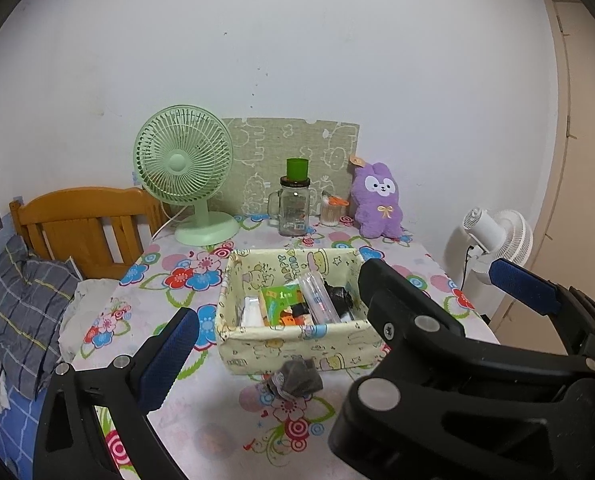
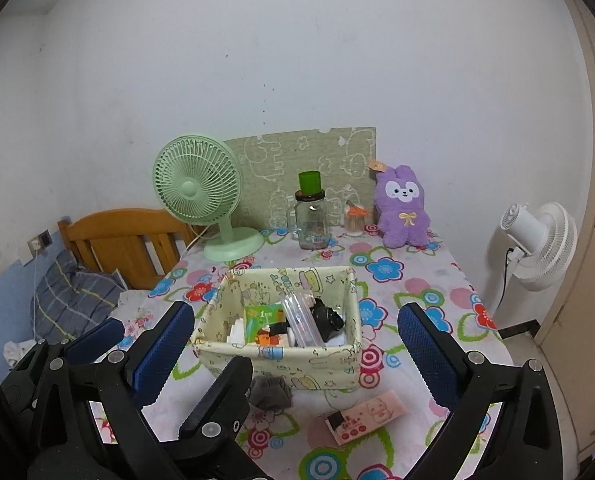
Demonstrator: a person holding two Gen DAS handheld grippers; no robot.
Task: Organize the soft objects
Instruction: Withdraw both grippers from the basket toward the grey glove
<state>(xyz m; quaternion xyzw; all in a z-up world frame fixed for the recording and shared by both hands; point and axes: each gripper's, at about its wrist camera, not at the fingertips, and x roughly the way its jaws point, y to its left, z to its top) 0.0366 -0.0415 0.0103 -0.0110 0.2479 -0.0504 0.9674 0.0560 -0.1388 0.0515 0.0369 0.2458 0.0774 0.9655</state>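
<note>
A crumpled grey sock (image 1: 297, 378) (image 2: 271, 394) lies on the flowered tablecloth, against the front wall of a pale yellow fabric basket (image 1: 297, 344) (image 2: 281, 368). A purple plush rabbit (image 1: 377, 200) (image 2: 403, 208) sits upright at the back right of the table. My right gripper (image 2: 296, 310) is wide open in front of the basket and holds nothing. My left gripper (image 1: 297, 332) is also open and empty. Its left finger (image 1: 169, 356) shows, while its right finger is hidden behind the right gripper's black body (image 1: 417, 320). The two grippers overlap side by side.
The basket holds a green packet, a clear tube and a black item. A pink packet (image 2: 365, 416) lies front right. A green fan (image 1: 185, 176), a glass jar (image 1: 293, 208) and a swab pot stand at the back. A bed with a pillow is on the left, a white fan (image 2: 537, 244) on the right.
</note>
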